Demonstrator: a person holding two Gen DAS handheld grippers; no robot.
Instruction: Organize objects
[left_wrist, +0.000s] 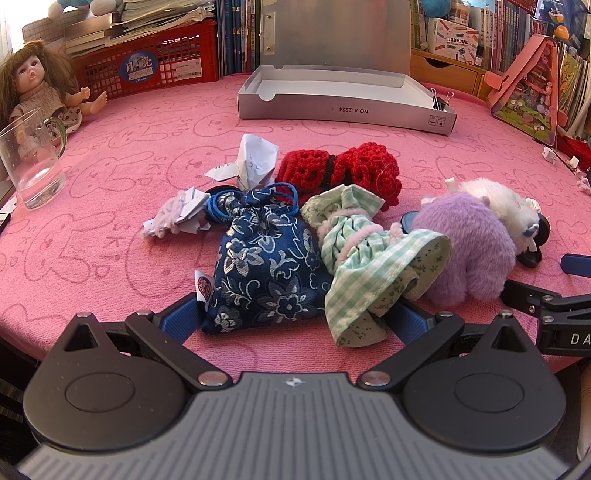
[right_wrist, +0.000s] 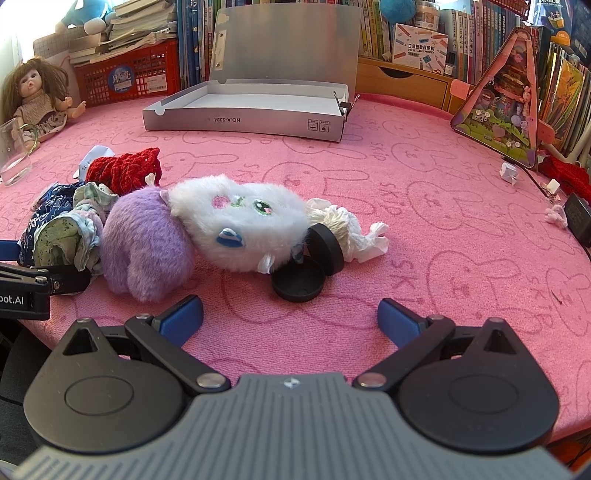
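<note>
While the left gripper (left_wrist: 295, 317) is spreading wide around the pouch (left_wrist: 264, 266) and dress (left_wrist: 373, 258), the right gripper (right_wrist: 291, 317) is gaping empty over bare cloth (right_wrist: 424, 229), the plush (right_wrist: 207, 232) and tin (right_wrist: 301, 277) lying just ahead. Farther off, the box (right_wrist: 243, 122) is sitting open beyond clear cloth.

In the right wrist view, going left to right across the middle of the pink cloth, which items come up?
Green gingham doll dress → purple plush → white plush face → black round case → crumpled tissue → small white paper piece.
</note>
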